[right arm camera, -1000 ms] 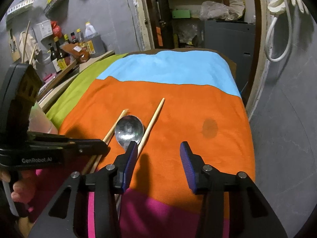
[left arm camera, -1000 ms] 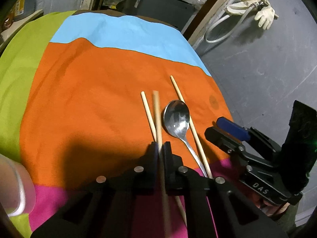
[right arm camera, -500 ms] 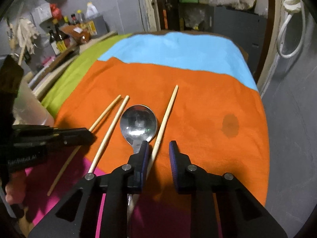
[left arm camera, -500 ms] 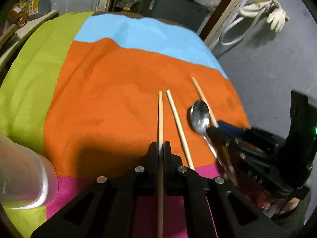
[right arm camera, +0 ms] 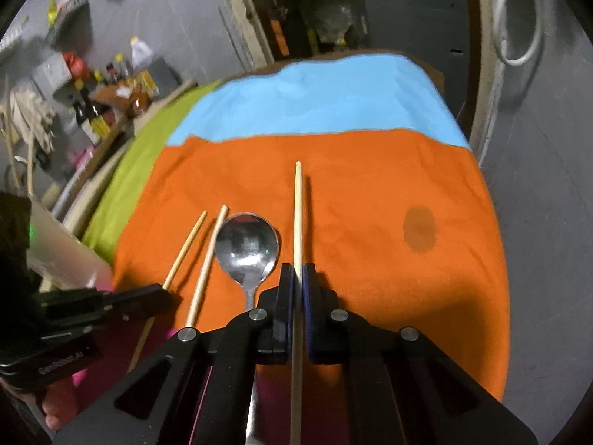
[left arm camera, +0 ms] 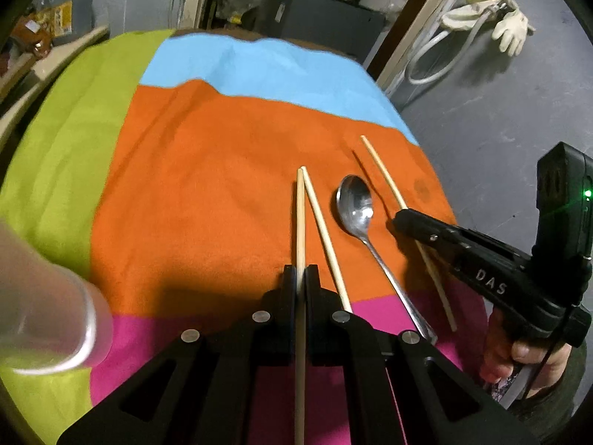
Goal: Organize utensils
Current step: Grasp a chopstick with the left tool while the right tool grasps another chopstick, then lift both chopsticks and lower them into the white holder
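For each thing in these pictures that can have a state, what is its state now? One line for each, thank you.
left gripper: shut on the left chopstick.
right gripper: jaws just closed, shut on the right chopstick.
middle chopstick: lying free on the cloth.
spoon: lying free, bowl up.
clear cup: blurred, contents unclear.

Three pale wooden chopsticks and a steel spoon [left arm camera: 354, 204], bowl up and pointing far, handle near. One chopstick [left arm camera: 300, 222] is clamped in my left tongs [left arm camera: 300, 278], another chopstick [left arm camera: 326, 237] lies loose just right of it, tips touching. Right of the spoon, my right tongs [right arm camera: 295, 278] pinch the third chopstick [right arm camera: 297, 215].
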{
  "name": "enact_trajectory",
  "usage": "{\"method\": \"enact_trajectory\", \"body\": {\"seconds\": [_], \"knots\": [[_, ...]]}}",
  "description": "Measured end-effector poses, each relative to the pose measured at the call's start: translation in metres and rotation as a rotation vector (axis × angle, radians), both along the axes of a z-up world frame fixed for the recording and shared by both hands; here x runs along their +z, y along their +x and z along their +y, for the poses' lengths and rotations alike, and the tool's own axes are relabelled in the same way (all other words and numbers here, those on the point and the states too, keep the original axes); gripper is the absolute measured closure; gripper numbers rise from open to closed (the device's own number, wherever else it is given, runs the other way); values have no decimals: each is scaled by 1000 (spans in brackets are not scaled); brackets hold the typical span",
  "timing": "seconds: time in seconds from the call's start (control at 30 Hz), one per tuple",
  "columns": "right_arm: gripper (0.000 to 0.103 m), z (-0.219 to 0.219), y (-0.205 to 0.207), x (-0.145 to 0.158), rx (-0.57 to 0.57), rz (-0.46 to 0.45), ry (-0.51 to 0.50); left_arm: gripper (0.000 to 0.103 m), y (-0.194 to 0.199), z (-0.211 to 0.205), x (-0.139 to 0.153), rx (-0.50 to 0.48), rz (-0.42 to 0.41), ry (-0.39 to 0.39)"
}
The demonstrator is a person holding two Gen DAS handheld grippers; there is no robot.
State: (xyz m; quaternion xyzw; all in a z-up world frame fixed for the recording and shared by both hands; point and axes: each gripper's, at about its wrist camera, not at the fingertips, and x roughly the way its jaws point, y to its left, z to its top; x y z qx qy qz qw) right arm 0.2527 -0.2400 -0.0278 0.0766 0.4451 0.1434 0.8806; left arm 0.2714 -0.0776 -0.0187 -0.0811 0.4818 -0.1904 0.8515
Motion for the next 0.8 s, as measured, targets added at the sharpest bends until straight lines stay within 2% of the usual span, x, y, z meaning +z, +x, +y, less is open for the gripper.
{"method": "enact_trajectory", "body": {"seconds": [0.17,0.5,0.63,0.8], "knots": [[100,1,-25,24,-25,-134,57,100,-31,8,24,45,-162,-23],[100,32,-83,87,2,-577,140,100,-85,28,95,142,-547,-46],[100,56,-95,110,29,-704,155,100,-99,40,118,180,-652,-55],[100,84,-98,130,77,-783,228,100,-111,64,139,231,-738,-79]]}}
